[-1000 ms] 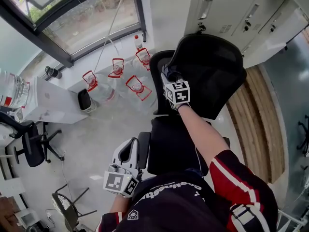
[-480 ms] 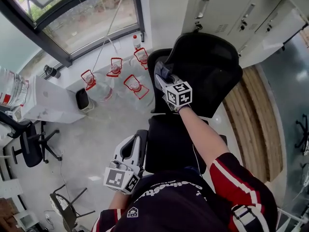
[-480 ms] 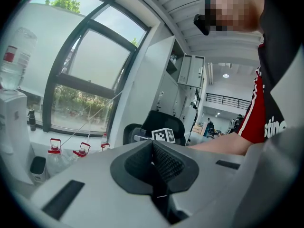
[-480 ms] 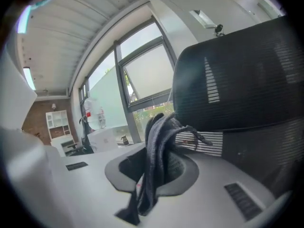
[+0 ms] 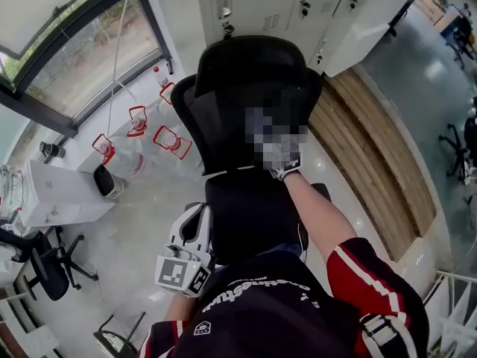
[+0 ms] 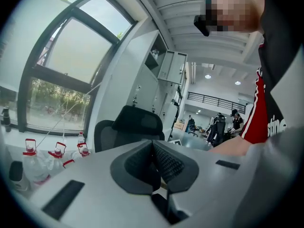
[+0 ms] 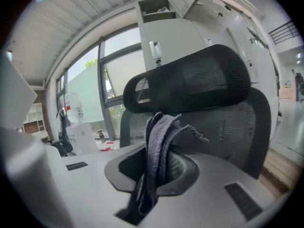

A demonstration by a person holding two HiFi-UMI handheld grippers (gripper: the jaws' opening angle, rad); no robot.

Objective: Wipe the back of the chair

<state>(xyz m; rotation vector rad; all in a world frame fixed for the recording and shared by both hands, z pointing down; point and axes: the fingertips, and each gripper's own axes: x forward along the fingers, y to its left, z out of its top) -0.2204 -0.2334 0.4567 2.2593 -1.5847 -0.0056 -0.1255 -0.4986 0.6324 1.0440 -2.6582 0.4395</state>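
The black mesh office chair (image 5: pixel 238 110) with its headrest (image 5: pixel 253 58) stands in front of me. My right gripper (image 7: pixel 159 163) is shut on a grey cloth (image 7: pixel 159 132), which sticks up out of the jaws just in front of the chair back (image 7: pixel 232 122). In the head view a mosaic patch covers that gripper at the middle of the backrest; only the gloved hand (image 5: pixel 287 166) shows. My left gripper (image 5: pixel 186 248) hangs low beside the seat's left edge. Its jaws (image 6: pixel 153 167) are shut with nothing in them.
Several water jugs with red handles (image 5: pixel 168 140) stand on the floor left of the chair, below the window. Grey lockers (image 5: pixel 298 6) are behind it, a wooden strip (image 5: pixel 373 148) to its right. A white desk (image 5: pixel 59 192) and another chair (image 5: pixel 37 263) are at far left.
The right gripper with the cloth has gone from the backrest's left edge to its middle. The head view has swung, putting the chair centre. The left gripper stays low by the seat.
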